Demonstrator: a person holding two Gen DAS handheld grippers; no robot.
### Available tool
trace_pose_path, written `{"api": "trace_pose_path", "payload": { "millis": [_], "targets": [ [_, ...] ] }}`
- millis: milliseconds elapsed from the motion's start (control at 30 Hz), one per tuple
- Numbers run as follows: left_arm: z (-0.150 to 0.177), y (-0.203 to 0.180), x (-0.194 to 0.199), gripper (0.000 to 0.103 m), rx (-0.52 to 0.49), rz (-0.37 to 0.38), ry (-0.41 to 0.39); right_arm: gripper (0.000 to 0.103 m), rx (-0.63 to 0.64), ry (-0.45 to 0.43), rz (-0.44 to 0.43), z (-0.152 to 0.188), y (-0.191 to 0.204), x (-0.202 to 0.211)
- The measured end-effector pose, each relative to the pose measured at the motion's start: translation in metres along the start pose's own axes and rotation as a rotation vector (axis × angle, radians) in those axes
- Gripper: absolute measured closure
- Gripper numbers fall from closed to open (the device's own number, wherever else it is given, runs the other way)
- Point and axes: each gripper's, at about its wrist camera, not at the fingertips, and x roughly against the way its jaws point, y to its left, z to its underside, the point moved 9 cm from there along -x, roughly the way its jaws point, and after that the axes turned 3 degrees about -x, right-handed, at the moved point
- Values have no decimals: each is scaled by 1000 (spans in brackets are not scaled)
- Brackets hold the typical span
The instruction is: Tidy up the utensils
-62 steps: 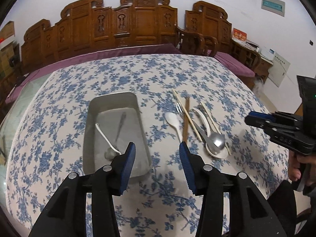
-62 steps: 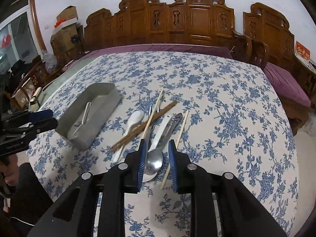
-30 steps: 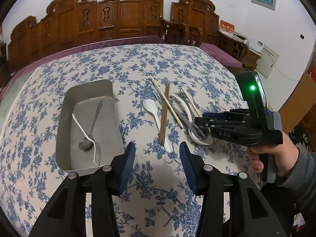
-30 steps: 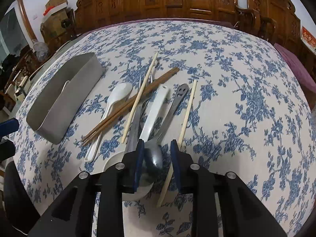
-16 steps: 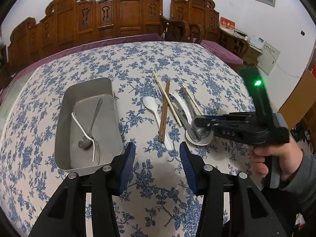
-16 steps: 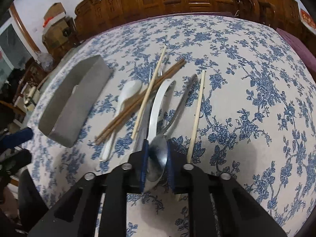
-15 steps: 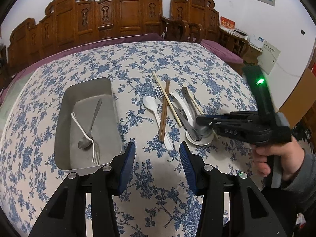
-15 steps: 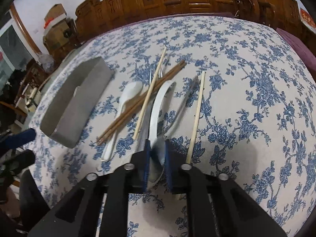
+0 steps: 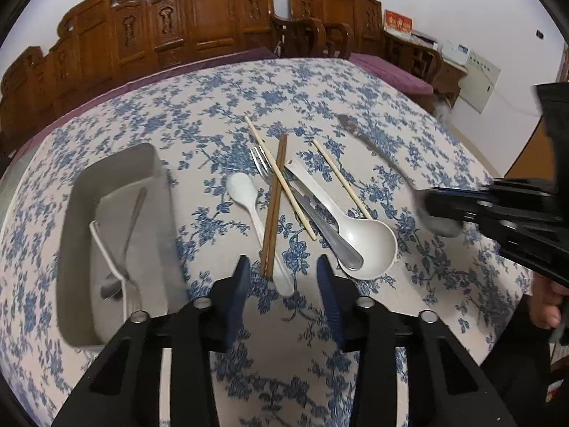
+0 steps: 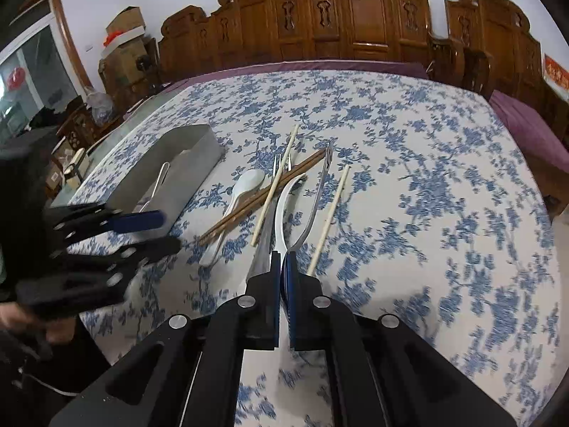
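My right gripper (image 10: 281, 267) is shut on the bowl of a metal spoon (image 10: 314, 199) and holds it off the cloth; in the left wrist view the spoon (image 9: 377, 153) slants up from that gripper (image 9: 432, 206). My left gripper (image 9: 282, 284) hangs low over the near ends of the brown chopsticks (image 9: 275, 206) and the small white spoon (image 9: 245, 195). Its jaws are closing, and the pads touch nothing. A large white spoon (image 9: 366, 245), a metal fork (image 9: 320, 227) and two pale chopsticks (image 9: 281, 178) lie beside them. The metal tray (image 9: 153, 163) on the left holds a spoon and a white fork.
A blue-flowered cloth (image 9: 320, 356) covers the round table. Carved wooden chairs (image 10: 355, 17) ring its far side. A person's hand (image 9: 547, 302) holds the right gripper at the right edge. Boxes and clutter (image 10: 121, 46) stand at the far left.
My right gripper has shut on the metal spoon and lifted it off the large white spoon, up and to the right. My left gripper has come down closer to the pile, its jaws narrower.
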Motion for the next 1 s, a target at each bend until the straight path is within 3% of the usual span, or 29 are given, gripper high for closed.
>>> {"api": "trace_pose_path", "payload": {
  "millis": [400,833,1000],
  "targets": [
    [-10,15,-45,93,39,-30,93,99,-15,1,1,13,-11,4],
    [-10,20,-59,94,11,-81,144,99,-16,-6,-11,11,-8,7],
    [-16,19,-65,94,5,-62,173,99,-18,-7,-11,11,-8,8]
  ]
}}
